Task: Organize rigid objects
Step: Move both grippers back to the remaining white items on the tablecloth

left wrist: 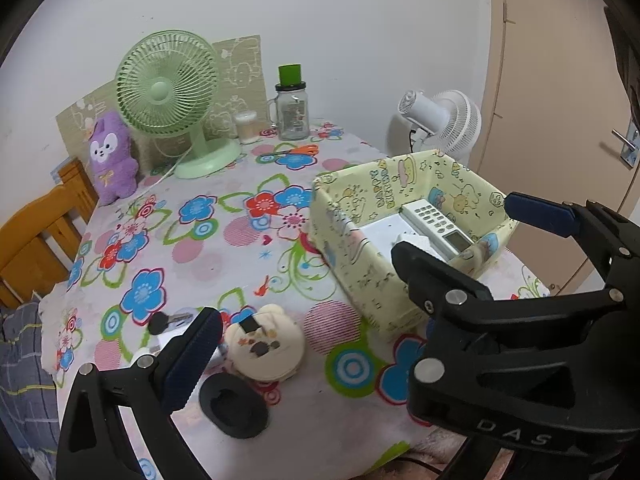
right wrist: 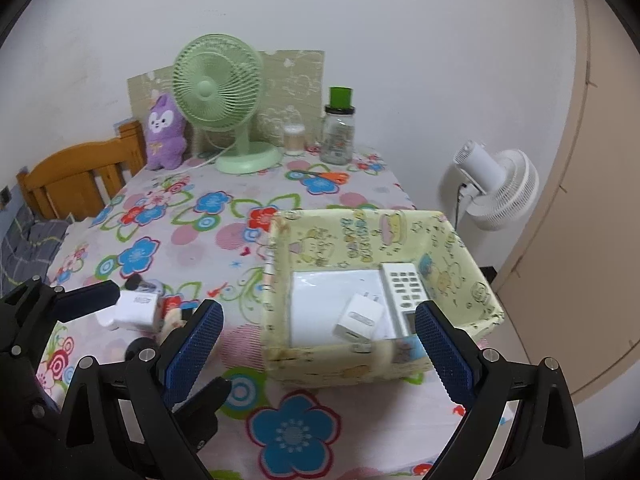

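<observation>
A yellow cartoon-print fabric box (left wrist: 360, 272) (right wrist: 360, 360) stands at the table's right side. It holds a white remote (right wrist: 402, 290), a white charger (right wrist: 360, 316) and a flat white box (right wrist: 320, 292). My right gripper (right wrist: 320, 340) (left wrist: 456, 224) hovers open over the box's near wall, holding nothing. My left gripper (left wrist: 320, 320) is open above the near-left clutter: a cream bear-shaped case (left wrist: 264, 344), a black-headed key (left wrist: 168, 320), a black oval piece (left wrist: 234, 408) and a second white charger (right wrist: 136, 308). The right gripper hides my left gripper's right finger.
At the back stand a green desk fan (left wrist: 168, 92), a purple plush (left wrist: 110, 156), a glass jar with green lid (left wrist: 292, 108), a small swab tub (left wrist: 246, 126) and orange scissors (left wrist: 296, 151). A wooden chair (left wrist: 36, 232) is left; a white fan (right wrist: 496, 188) and door are right.
</observation>
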